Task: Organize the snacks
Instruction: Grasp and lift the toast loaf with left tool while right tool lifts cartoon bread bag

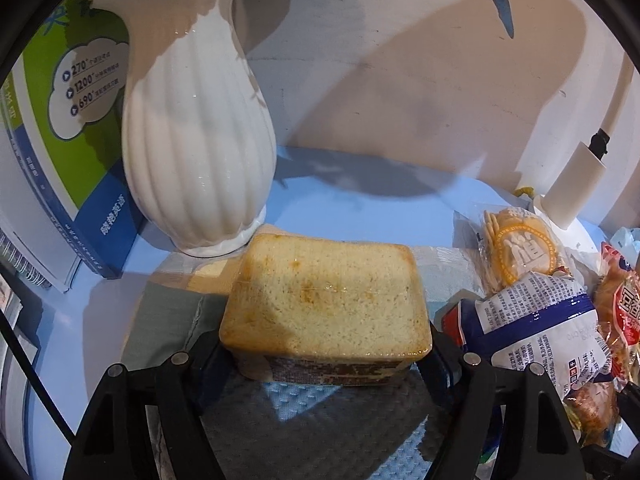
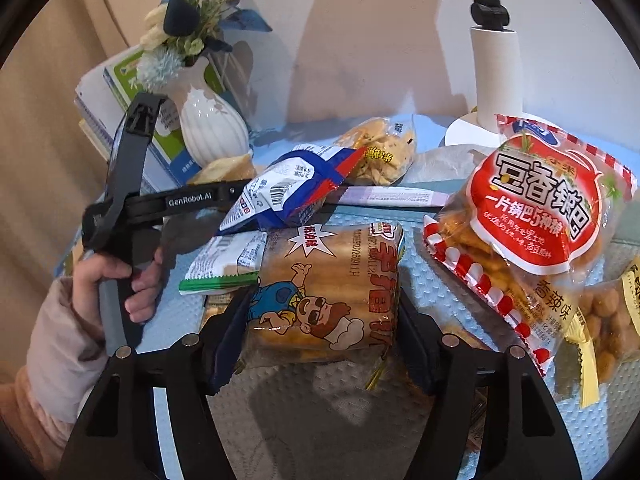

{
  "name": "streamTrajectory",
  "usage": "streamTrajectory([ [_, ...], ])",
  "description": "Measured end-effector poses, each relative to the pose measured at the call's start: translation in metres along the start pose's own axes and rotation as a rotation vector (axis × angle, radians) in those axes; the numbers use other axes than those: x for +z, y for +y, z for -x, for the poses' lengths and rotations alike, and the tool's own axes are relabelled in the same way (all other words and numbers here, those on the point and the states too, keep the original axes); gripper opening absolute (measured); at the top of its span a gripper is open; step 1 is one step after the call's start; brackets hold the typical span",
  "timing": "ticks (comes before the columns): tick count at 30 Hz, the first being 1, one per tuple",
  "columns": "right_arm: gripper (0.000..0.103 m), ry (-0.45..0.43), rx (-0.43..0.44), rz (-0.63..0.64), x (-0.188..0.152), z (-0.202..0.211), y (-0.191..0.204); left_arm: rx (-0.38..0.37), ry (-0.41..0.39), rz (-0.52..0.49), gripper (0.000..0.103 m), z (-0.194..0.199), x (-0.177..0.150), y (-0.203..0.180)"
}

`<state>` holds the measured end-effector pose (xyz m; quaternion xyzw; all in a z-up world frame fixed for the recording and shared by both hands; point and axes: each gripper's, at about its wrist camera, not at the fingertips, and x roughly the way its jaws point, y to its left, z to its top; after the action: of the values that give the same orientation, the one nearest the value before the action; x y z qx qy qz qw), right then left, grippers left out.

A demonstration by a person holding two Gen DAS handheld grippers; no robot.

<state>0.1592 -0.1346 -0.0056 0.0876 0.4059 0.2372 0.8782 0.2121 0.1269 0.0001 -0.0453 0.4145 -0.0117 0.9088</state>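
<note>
In the left wrist view, the left gripper point(image 1: 326, 354) is closed partway on a wrapped bread slice pack point(image 1: 326, 300) at lower centre, its pads pressed against the pack's two sides. The bread is judged light and soft, its film slippery, so a gentle hold low on the sides is advised. In the right wrist view, the right gripper point(image 2: 320, 336) is likewise clamped across a breadstick packet point(image 2: 326, 284) at lower centre. The sticks are judged brittle and the wrapper slick, so a mid-length hold suits. A red rice-crust bag point(image 2: 532, 208) lies to the right, a blue-and-white pouch point(image 2: 288, 188) above, and a white vase point(image 1: 196, 140) stands at upper left.
</note>
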Motion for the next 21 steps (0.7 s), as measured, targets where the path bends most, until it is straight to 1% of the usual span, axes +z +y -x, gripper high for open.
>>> streamTrajectory([
  [7,0.067,-0.034,-0.013,0.021,-0.007,0.012,0.006,-0.013,-0.011,0.023,0.078,0.002,0.000,0.005],
  [10,0.068,-0.061,0.005,0.018,-0.012,0.021,0.007,-0.013,-0.021,0.035,0.078,0.005,-0.001,0.007],
  [14,0.068,-0.123,0.049,0.010,-0.022,0.040,0.006,-0.016,-0.061,0.054,0.078,0.014,-0.002,0.011],
  [17,0.068,-0.148,0.079,0.013,-0.027,0.048,0.008,-0.018,-0.093,0.063,0.078,0.021,-0.004,0.012],
  [21,0.068,-0.192,0.103,0.026,-0.033,0.061,0.011,-0.016,-0.120,0.054,0.078,0.031,-0.009,0.011],
])
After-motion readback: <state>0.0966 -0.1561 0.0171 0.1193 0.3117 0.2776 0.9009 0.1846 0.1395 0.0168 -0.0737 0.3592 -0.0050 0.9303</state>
